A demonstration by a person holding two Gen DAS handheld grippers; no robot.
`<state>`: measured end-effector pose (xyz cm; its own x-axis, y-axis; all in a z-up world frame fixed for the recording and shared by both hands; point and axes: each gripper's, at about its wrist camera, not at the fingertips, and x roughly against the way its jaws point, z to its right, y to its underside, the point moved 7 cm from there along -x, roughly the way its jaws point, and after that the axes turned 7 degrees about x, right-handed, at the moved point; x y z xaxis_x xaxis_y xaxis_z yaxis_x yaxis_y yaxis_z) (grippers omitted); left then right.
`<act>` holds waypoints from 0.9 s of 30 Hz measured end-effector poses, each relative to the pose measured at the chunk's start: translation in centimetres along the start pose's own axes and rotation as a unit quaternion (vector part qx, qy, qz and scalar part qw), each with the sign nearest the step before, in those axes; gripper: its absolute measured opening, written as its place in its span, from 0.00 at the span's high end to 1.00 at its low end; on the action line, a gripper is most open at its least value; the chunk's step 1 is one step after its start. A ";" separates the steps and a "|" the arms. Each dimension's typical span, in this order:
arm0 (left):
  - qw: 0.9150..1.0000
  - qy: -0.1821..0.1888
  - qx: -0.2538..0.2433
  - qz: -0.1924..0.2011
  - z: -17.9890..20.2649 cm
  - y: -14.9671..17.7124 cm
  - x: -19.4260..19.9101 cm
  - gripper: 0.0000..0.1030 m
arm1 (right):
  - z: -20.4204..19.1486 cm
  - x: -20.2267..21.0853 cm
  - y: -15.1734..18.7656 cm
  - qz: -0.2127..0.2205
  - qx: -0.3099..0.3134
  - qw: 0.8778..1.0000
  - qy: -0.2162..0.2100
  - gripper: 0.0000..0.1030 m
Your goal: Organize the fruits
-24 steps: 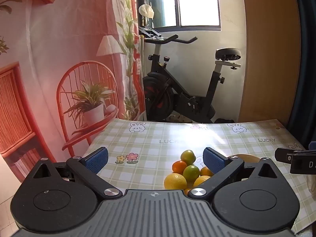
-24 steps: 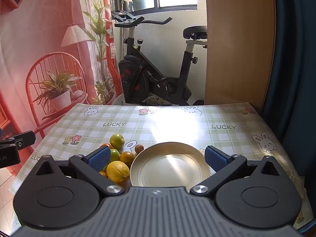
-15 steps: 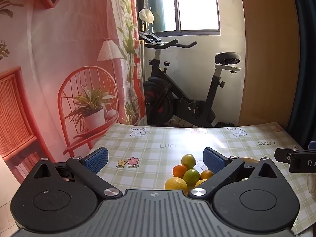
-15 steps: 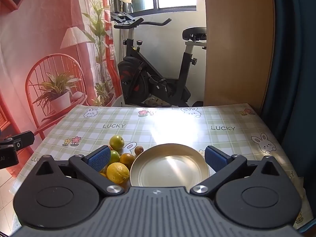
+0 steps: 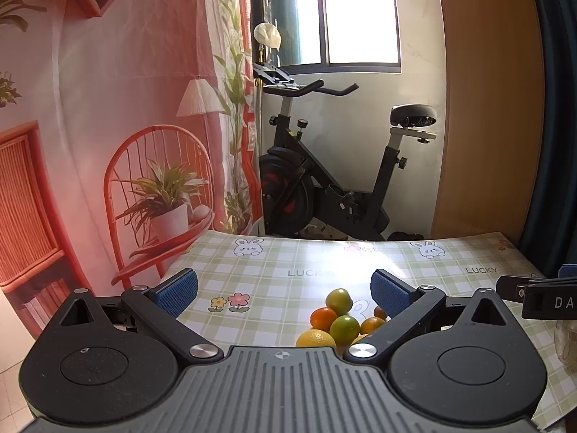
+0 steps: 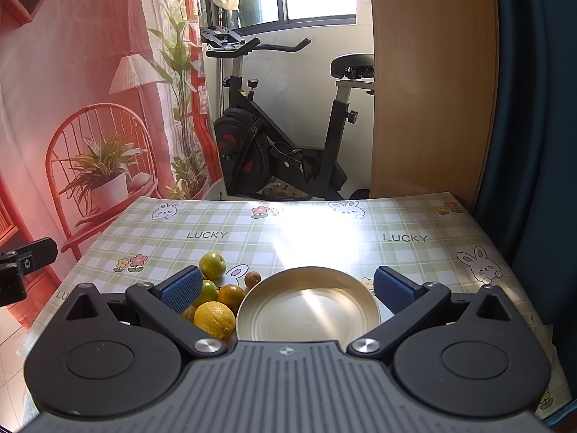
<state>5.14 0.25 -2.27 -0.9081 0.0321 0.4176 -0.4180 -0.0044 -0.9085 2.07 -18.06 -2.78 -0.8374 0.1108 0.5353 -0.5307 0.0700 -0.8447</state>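
Note:
A cluster of several citrus fruits lies on the checked tablecloth [image 6: 324, 231]: a yellow lemon [image 6: 214, 319], an orange [image 6: 231, 297], a green fruit [image 6: 212, 265] and a small brown fruit [image 6: 252, 278]. Right of them sits an empty gold plate [image 6: 308, 306]. My right gripper [image 6: 286, 288] hovers open above the plate's near side, nothing between its blue pads. In the left wrist view the same lemon [image 5: 316, 337], an orange [image 5: 323, 318] and green fruits [image 5: 345, 327] lie below my open left gripper [image 5: 285, 292], close to its right finger.
An exercise bike [image 6: 285, 133] stands beyond the table's far edge. A red printed backdrop [image 5: 108, 126] hangs at the left, a wooden panel [image 6: 432, 83] and dark curtain at the right. The right gripper's side shows at the left view's right edge [image 5: 541, 297].
Both views have tilted up slightly: the fruit and plate sit lower in frame than before. Both grippers stay open and empty.

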 end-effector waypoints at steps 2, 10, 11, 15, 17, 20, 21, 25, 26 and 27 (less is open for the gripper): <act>1.000 0.002 0.001 -0.001 0.1 0.0 0.0 0.00 | 0.0 0.1 0.0 0.000 0.000 1.000 0.001 0.00; 1.000 0.007 0.004 -0.001 -0.2 -0.1 0.0 0.00 | 0.1 0.1 -0.1 0.000 0.001 1.000 0.000 0.00; 1.000 0.007 0.005 -0.001 -0.3 -0.1 0.0 0.00 | 0.1 0.1 -0.1 0.000 0.000 1.000 0.000 0.00; 1.000 0.009 0.005 0.000 -0.4 -0.1 -0.1 0.00 | 0.1 0.1 -0.1 0.000 0.000 1.000 0.000 0.00; 1.000 0.010 0.006 0.000 -0.3 0.1 -0.1 0.00 | 0.1 0.2 -0.1 0.000 0.000 1.000 0.000 0.00; 1.000 0.011 0.007 -0.001 -0.4 0.1 -0.2 0.00 | 0.0 0.1 -0.1 0.000 0.000 1.000 0.000 0.00; 1.000 0.011 0.007 -0.001 -0.4 0.1 -0.2 0.00 | 0.0 0.1 -0.1 0.000 0.001 1.000 0.000 0.00; 1.000 0.012 0.008 -0.001 -0.4 0.2 -0.2 0.00 | 0.0 0.1 0.0 0.000 0.001 1.000 0.000 0.00; 1.000 0.012 0.008 -0.001 -0.3 0.2 -0.2 0.00 | 0.0 0.1 0.0 0.000 0.001 1.000 0.000 0.00; 1.000 0.012 0.008 -0.001 -0.3 0.2 -0.3 0.00 | 0.0 0.1 0.0 0.000 0.001 1.000 0.000 0.00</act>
<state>5.28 0.56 -2.60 -0.9063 0.0555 0.4190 -0.4205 -0.0193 -0.9071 1.99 -18.05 -2.68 -0.8372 0.1111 0.5355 -0.5311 0.0688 -0.8445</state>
